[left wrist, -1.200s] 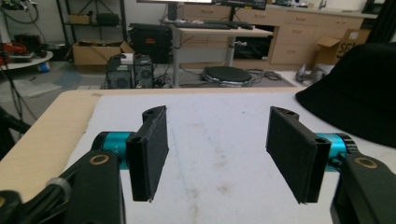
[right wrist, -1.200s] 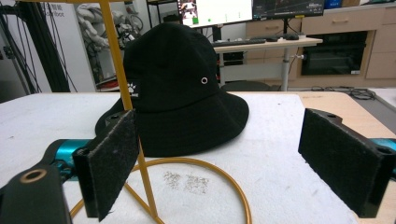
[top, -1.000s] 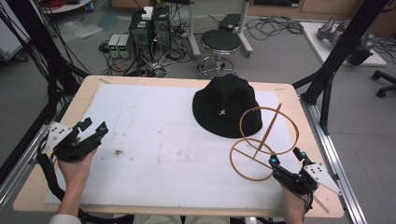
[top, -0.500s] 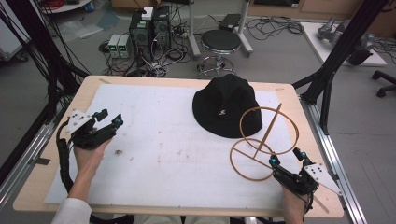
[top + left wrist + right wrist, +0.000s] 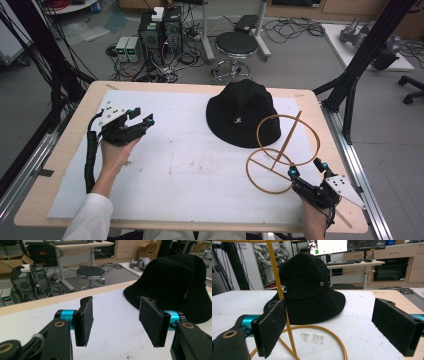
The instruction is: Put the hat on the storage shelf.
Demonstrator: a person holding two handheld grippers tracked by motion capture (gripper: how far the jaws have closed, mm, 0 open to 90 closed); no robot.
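Note:
A black bucket hat [image 5: 245, 114] [image 5: 175, 285] [image 5: 308, 287] lies crown up on the white mat [image 5: 175, 165], right of centre. A gold wire stand [image 5: 280, 152] [image 5: 284, 307] with two rings joined by a slanted rod sits in front of and to the right of the hat. My left gripper [image 5: 142, 118] [image 5: 115, 322] hovers over the mat's left side, open and holding nothing, pointing toward the hat. At the front right my right gripper [image 5: 307, 170] [image 5: 334, 327] is open too, with its jaws near the stand's lower ring.
The mat covers a wooden table [image 5: 65, 150] framed by black metal posts. Beyond the far edge stand a round stool [image 5: 236, 45] and computer boxes with tangled cables [image 5: 160, 35] on the floor. A rail [image 5: 360, 170] runs along the table's right side.
My left gripper has travelled from the front left corner forward and to the right, toward the hat, staying open. The right gripper, hat and stand have not moved.

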